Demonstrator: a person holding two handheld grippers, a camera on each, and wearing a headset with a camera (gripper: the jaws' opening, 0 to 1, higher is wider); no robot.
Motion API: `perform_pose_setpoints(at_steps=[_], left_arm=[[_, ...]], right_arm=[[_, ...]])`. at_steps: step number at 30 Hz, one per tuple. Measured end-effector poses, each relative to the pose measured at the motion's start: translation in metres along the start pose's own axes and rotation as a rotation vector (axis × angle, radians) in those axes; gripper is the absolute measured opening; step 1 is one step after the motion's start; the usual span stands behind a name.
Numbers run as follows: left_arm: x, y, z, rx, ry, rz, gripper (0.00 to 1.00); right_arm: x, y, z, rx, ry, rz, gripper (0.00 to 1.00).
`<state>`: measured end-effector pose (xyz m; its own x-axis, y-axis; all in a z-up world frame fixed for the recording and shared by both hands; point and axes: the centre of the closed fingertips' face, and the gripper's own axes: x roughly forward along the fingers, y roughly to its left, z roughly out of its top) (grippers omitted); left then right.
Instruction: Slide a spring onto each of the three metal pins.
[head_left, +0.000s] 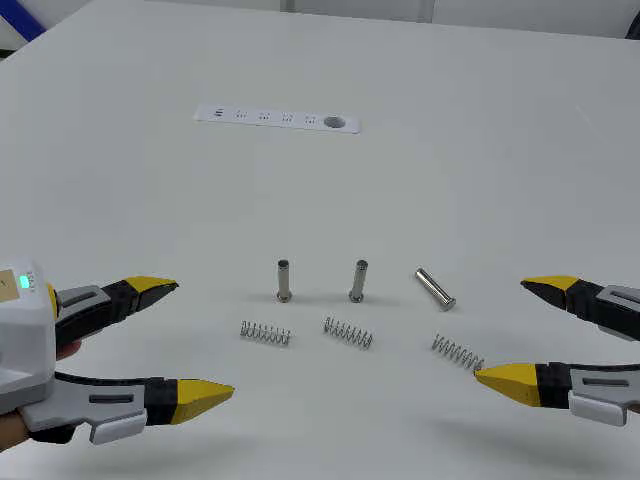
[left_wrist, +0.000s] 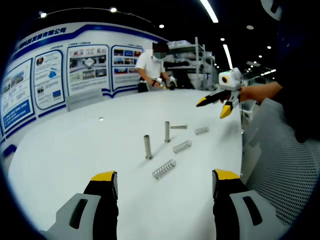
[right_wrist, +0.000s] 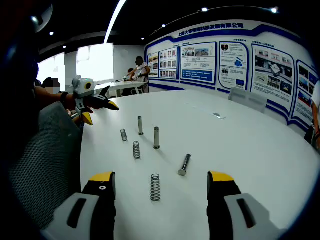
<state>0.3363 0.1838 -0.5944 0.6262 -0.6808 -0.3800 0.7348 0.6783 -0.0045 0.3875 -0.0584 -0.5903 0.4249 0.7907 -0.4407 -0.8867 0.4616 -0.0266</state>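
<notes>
left gripper (head_left: 203, 338) wide, empty | right gripper (head_left: 500, 330) wide, empty | rightmost spring (right_wrist: 155, 187) straight ahead of my right jaws, axis along them, by near edge of table (head_left: 450, 150)

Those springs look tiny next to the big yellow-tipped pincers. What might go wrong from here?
The left pin and middle pin stand upright, unsupported; a nudge might topple them. The right pin lies on its side and could roll when gripped. The springs are thin; pinching one may squash or flick it away.

Head view above, looking down, gripper views low, facing inward, sharing pins (head_left: 284, 280).
</notes>
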Motion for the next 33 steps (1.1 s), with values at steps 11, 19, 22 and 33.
perform_pose_setpoints(at_steps=[11,19,22,33], left_arm=[[0.0,-0.001,0.001,0.001,-0.001,0.005,0.78],[0.001,-0.002,-0.001,0.0,0.0,0.003,0.78],[0.001,-0.001,-0.001,-0.002,-0.001,0.002,0.78],[0.002,-0.002,-0.001,-0.003,-0.005,-0.004,0.78]], right_arm=[[0.0,-0.001,0.001,0.004,-0.003,0.001,0.76],[0.001,-0.001,-0.001,0.012,0.004,0.002,0.75],[0.001,-0.002,0.0,0.019,0.003,-0.003,0.75],[0.007,-0.01,0.009,0.037,0.014,-0.016,0.71]])
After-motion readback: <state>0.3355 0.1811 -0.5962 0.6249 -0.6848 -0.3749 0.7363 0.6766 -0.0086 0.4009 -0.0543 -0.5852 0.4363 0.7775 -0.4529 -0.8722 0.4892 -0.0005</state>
